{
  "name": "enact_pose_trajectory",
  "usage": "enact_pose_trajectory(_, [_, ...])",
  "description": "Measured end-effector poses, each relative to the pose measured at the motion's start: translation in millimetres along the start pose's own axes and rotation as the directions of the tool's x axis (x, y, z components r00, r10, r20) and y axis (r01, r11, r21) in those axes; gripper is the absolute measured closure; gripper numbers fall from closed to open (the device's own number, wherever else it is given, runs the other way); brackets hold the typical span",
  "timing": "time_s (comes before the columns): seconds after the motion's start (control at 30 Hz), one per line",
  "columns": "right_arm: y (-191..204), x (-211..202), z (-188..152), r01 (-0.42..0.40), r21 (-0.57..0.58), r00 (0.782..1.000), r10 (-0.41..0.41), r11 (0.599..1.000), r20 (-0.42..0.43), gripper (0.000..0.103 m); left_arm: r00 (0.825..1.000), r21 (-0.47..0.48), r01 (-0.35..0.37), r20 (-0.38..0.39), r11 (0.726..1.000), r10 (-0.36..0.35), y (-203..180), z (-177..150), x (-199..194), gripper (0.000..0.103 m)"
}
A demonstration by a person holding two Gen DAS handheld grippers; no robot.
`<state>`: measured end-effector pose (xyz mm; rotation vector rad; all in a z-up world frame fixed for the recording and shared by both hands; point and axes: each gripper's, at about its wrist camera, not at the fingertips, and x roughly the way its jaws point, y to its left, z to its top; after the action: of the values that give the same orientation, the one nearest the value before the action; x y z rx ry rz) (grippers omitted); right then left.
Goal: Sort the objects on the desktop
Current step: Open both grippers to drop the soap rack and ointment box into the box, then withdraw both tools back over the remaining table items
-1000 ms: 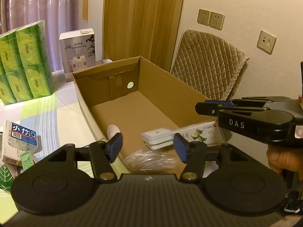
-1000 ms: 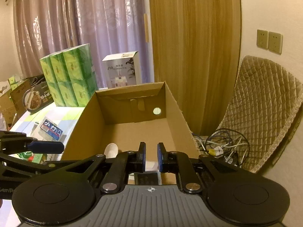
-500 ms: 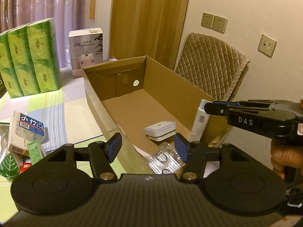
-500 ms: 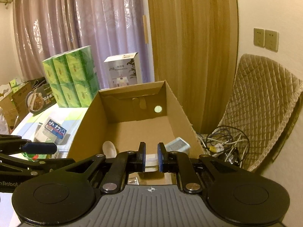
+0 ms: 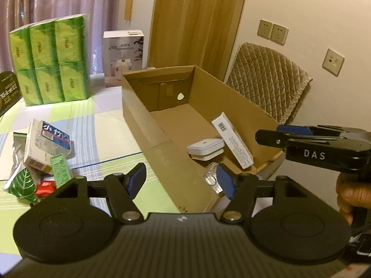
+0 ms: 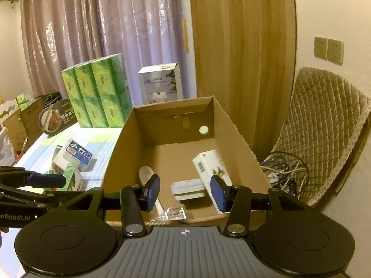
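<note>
An open cardboard box [image 5: 162, 143] stands on the striped tablecloth. Inside it a white medicine box [image 6: 209, 164] leans against the right wall, beside a flat white case [image 6: 187, 188], a white spoon [image 6: 146, 175] and a clear plastic bag [image 6: 175, 212]. My right gripper [image 6: 185, 193] hovers over the box's near end with its jaws opening and nothing between them. My left gripper [image 5: 180, 181] is above the box's near left corner, its jaws also opening and empty. A blue-and-white carton [image 5: 46, 143] and green and red packets [image 5: 59, 169] lie left of the box.
Green tissue packs [image 5: 48, 60] and a white humidifier box [image 5: 123, 58] stand at the back of the table. A quilted chair [image 6: 324, 127] and tangled cables [image 6: 285, 173] are right of the box. A person's hand [image 5: 347, 197] holds the right gripper.
The right gripper went from shut to open and the medicine box dropped into the cardboard box. The left gripper drew back and left, so more of the table shows.
</note>
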<state>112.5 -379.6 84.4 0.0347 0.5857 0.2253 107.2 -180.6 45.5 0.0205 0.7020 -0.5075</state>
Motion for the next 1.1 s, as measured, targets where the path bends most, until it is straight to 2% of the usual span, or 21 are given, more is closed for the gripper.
enact_pose_trajectory(0.43, [24.8,-4.9,-9.5,-0.03,-0.018,0.999,0.03,0.999,-0.029,0.047,0.999,-0.055,-0.046,-0.003,0.997,0.045,27.2,-18.5,-20.5,0.032])
enact_pose_trajectory(0.7, [45.2,-7.6,-10.6,-0.059,-0.04,0.998,0.058,0.997,-0.032,0.037,0.996,-0.089,-0.085,-0.007,0.992,0.085,47.0,-29.2,-35.9,0.028])
enact_pose_trajectory(0.97, [65.0,-12.1,-13.3,-0.089,-0.059,0.996,0.087,0.994,-0.035,0.034,0.991,-0.116,-0.136,-0.01,0.984,0.135,69.4,-43.8,-56.4,0.022])
enact_pose_trajectory(1.03, [70.7,-13.3,-15.0,-0.096,-0.064,0.995,0.094,0.993,-0.036,0.032,0.988,-0.124,-0.156,-0.015,0.98,0.155,77.8,-48.6,-62.5,0.02])
enact_pose_trajectory(1.1, [77.4,-13.7,-16.0,-0.105,-0.071,0.994,0.102,0.992,-0.035,0.023,0.984,-0.136,-0.177,-0.021,0.975,0.176,87.5,-53.7,-68.4,0.018])
